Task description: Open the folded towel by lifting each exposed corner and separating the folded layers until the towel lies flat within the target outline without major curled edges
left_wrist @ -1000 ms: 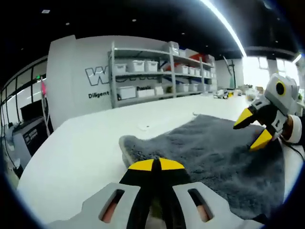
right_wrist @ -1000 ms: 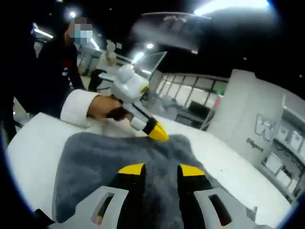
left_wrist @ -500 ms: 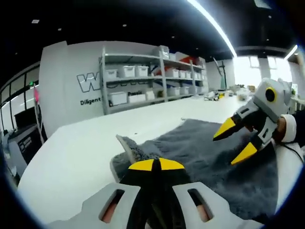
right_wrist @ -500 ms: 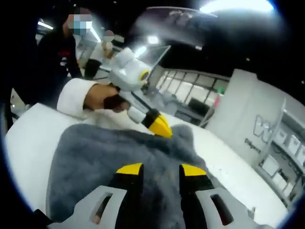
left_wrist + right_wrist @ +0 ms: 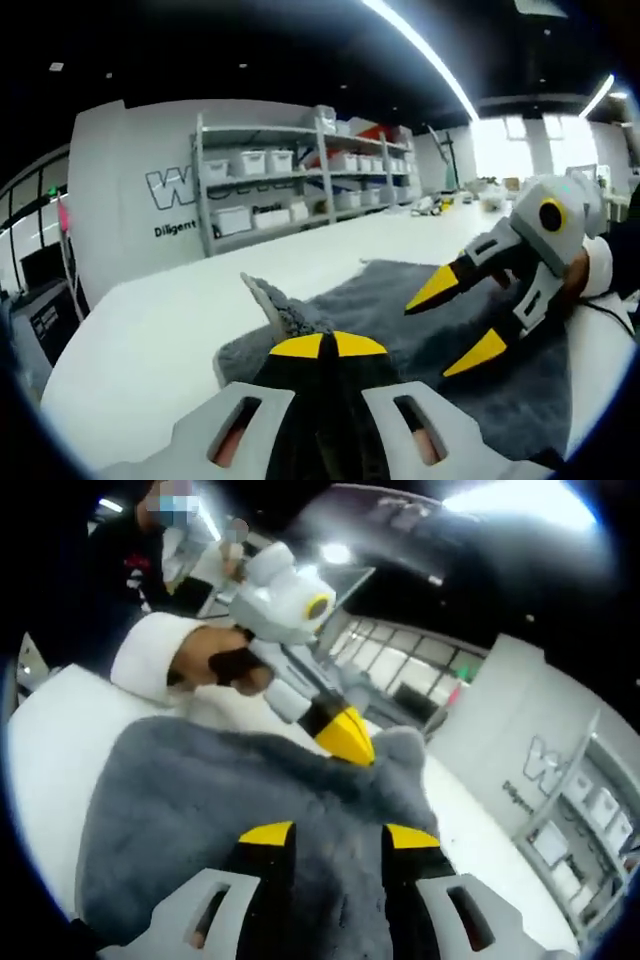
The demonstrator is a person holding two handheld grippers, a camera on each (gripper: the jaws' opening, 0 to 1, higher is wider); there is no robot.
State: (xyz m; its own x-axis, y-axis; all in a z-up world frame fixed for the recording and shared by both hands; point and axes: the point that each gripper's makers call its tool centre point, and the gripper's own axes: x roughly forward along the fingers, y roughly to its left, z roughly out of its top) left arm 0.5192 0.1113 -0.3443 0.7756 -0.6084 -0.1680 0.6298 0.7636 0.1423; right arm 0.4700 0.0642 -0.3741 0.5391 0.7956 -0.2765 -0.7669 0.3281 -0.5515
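A fluffy grey towel (image 5: pixel 385 300) lies on the white table (image 5: pixel 140 340). My left gripper (image 5: pixel 328 345) is shut on the towel's edge, and a loose corner (image 5: pixel 272 305) stands up just beyond its yellow tips. In the right gripper view the left gripper (image 5: pixel 345 735) holds that edge raised off the table, so the towel (image 5: pixel 180 800) slopes up toward it. My right gripper (image 5: pixel 338 835) is open just above the towel's middle, with nothing between its jaws. It enters the left gripper view from the right, its right gripper (image 5: pixel 457 320) tips spread apart over the cloth.
Metal shelves with white bins (image 5: pixel 270 170) stand against a lettered wall behind the table. A hand in a white sleeve (image 5: pixel 150 655) holds the left gripper. People stand at the back left. Bare tabletop (image 5: pixel 40 740) lies to the towel's left.
The left gripper has lifted the pinched towel edge higher, raising the cloth into a slope. The open right gripper has come closer to the left one over the towel.
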